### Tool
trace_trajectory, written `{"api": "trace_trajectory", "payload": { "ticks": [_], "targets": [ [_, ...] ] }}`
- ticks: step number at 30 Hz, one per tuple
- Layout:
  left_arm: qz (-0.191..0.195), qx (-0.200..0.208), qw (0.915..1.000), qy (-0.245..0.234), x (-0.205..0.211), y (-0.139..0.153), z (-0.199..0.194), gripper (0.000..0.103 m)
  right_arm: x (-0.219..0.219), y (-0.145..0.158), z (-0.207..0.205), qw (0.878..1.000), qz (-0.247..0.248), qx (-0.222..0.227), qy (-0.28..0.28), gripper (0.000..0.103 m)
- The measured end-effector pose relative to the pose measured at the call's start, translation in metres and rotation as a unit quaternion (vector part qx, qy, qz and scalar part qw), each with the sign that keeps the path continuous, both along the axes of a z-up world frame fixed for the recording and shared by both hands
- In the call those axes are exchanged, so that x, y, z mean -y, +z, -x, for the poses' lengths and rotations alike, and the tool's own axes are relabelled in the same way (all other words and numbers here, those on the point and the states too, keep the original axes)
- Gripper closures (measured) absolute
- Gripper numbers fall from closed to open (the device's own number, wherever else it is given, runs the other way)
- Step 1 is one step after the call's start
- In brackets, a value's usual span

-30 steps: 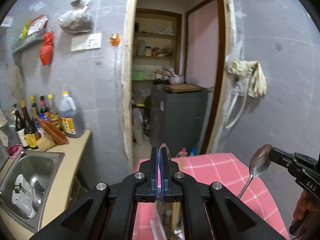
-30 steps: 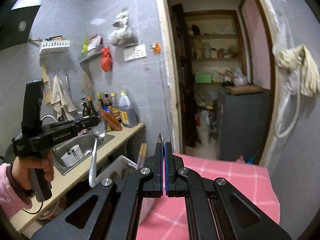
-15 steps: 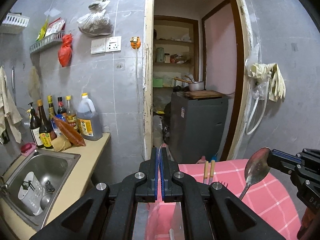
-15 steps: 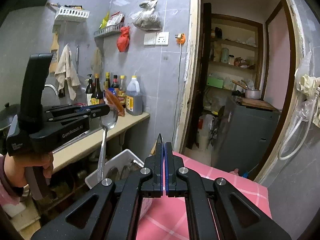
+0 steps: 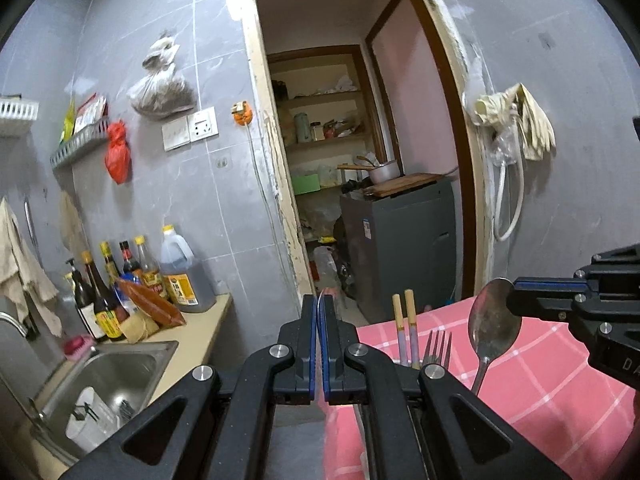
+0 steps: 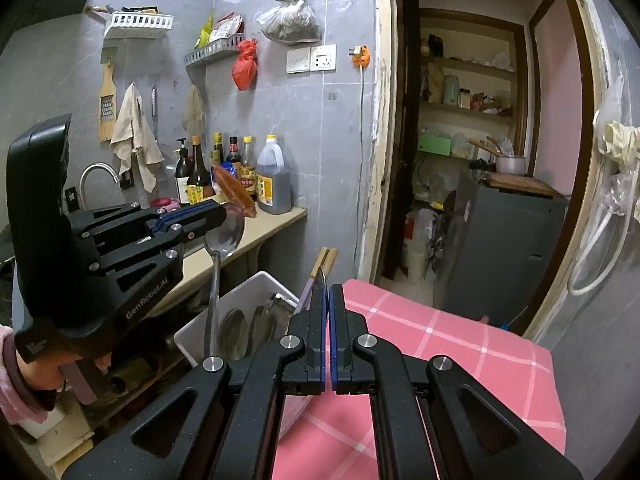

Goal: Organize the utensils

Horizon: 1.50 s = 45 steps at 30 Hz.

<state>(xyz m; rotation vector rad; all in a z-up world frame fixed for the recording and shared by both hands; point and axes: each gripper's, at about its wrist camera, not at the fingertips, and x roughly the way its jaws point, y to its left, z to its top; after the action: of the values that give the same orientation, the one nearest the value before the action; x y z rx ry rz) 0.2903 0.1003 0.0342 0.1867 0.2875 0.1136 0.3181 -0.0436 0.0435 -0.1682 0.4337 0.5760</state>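
My left gripper (image 5: pixel 319 308) is shut on the bowl of a metal spoon; only a thin edge shows between its fingers. In the right wrist view the same gripper (image 6: pixel 220 212) holds that spoon (image 6: pixel 224 236) by the bowl, handle hanging down over a white bin (image 6: pixel 256 292). My right gripper (image 6: pixel 328 288) is shut on another metal spoon, seen in the left wrist view (image 5: pixel 494 328) held by its bowl with the handle hanging down. A pair of chopsticks (image 5: pixel 404 320) and a fork (image 5: pixel 436 344) stand upright just behind my left gripper.
A table with a pink checked cloth (image 6: pixel 440 344) lies below both grippers. The white bin holds several metal utensils (image 6: pixel 240 336). A counter with a steel sink (image 5: pixel 108 372) and several bottles (image 5: pixel 132 280) runs along the left. An open doorway (image 5: pixel 360 160) is ahead.
Both grippers have risen and tilted, each holding its spoon. The chopsticks and fork have come into the left wrist view, and the white bin shows more fully in the right wrist view.
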Motion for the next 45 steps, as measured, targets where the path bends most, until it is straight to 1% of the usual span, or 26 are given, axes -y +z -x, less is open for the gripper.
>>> {"api": "trace_trajectory", "payload": {
  "ticks": [3,6,12,20,22,24,25,26,28,31,33,34,36,37,38,40,42,43,44,45],
  "targets": [
    [-0.001,-0.007,1.0,-0.004,0.002,-0.002,0.001,0.1,0.001,-0.003,0.002,1.0,-0.005,-0.005,0.003,0.101],
    [0.02,-0.025,0.9995,-0.009,-0.001,-0.005,0.001,0.099,0.001,-0.006,0.003,1.0,-0.006,-0.01,0.008,0.101],
    [0.082,-0.051,0.995,-0.029,-0.015,-0.01,0.001,0.098,-0.001,-0.013,0.0,0.999,-0.013,-0.031,0.011,0.1],
    [0.119,-0.078,0.9884,-0.052,-0.02,-0.016,0.004,0.097,-0.003,-0.024,-0.001,0.998,-0.026,-0.059,0.015,0.1],
    [0.128,-0.088,0.9863,-0.057,-0.021,-0.018,0.004,0.097,-0.001,-0.025,0.001,0.998,-0.03,-0.06,0.012,0.1],
    [0.137,-0.088,0.9846,-0.062,-0.022,-0.018,0.006,0.095,-0.001,-0.025,0.002,0.998,-0.03,-0.059,0.008,0.099],
    [0.139,-0.088,0.9843,-0.063,-0.022,-0.018,0.007,0.091,-0.001,-0.025,0.003,0.998,-0.03,-0.059,0.006,0.099],
    [0.141,-0.087,0.9841,-0.064,-0.023,-0.018,0.008,0.085,-0.001,-0.024,0.004,0.998,-0.03,-0.058,0.005,0.099],
    [0.146,-0.084,0.9834,-0.067,-0.024,-0.017,0.011,0.076,0.0,-0.023,0.006,0.998,-0.029,-0.055,-0.001,0.099],
    [0.152,-0.079,0.9829,-0.069,-0.025,-0.016,0.016,0.074,0.004,-0.022,0.011,0.998,-0.029,-0.052,-0.013,0.099],
    [0.152,-0.079,0.9829,-0.069,-0.024,-0.015,0.019,0.071,0.006,-0.02,0.014,0.998,-0.031,-0.052,-0.021,0.099],
    [0.154,-0.078,0.9826,-0.069,-0.024,-0.015,0.021,0.067,0.008,-0.02,0.016,0.998,-0.032,-0.051,-0.025,0.097],
    [0.159,-0.076,0.9818,-0.072,-0.024,-0.014,0.025,0.063,0.013,-0.018,0.02,0.997,-0.035,-0.047,-0.04,0.086],
    [0.161,-0.075,0.9815,-0.072,-0.024,-0.014,0.027,0.061,0.017,-0.018,0.024,0.997,-0.038,-0.042,-0.05,0.078],
    [0.161,-0.075,0.9813,-0.073,-0.024,-0.014,0.029,0.06,0.021,-0.016,0.028,0.997,-0.042,-0.039,-0.056,0.075],
    [0.163,-0.076,0.9808,-0.076,-0.023,-0.014,0.032,0.058,0.026,-0.015,0.033,0.996,-0.043,-0.035,-0.069,0.075],
    [0.164,-0.076,0.9803,-0.079,-0.022,-0.013,0.038,0.055,0.033,-0.015,0.041,0.995,-0.044,-0.034,-0.085,0.075],
    [0.166,-0.075,0.9799,-0.081,-0.021,-0.013,0.041,0.052,0.037,-0.015,0.046,0.994,-0.045,-0.034,-0.095,0.071],
    [0.168,-0.075,0.9795,-0.083,-0.021,-0.013,0.044,0.049,0.04,-0.014,0.049,0.993,-0.046,-0.033,-0.101,0.065],
    [0.17,-0.074,0.979,-0.085,-0.02,-0.013,0.047,0.047,0.045,-0.014,0.055,0.992,-0.048,-0.031,-0.111,0.061]
  ]
}}
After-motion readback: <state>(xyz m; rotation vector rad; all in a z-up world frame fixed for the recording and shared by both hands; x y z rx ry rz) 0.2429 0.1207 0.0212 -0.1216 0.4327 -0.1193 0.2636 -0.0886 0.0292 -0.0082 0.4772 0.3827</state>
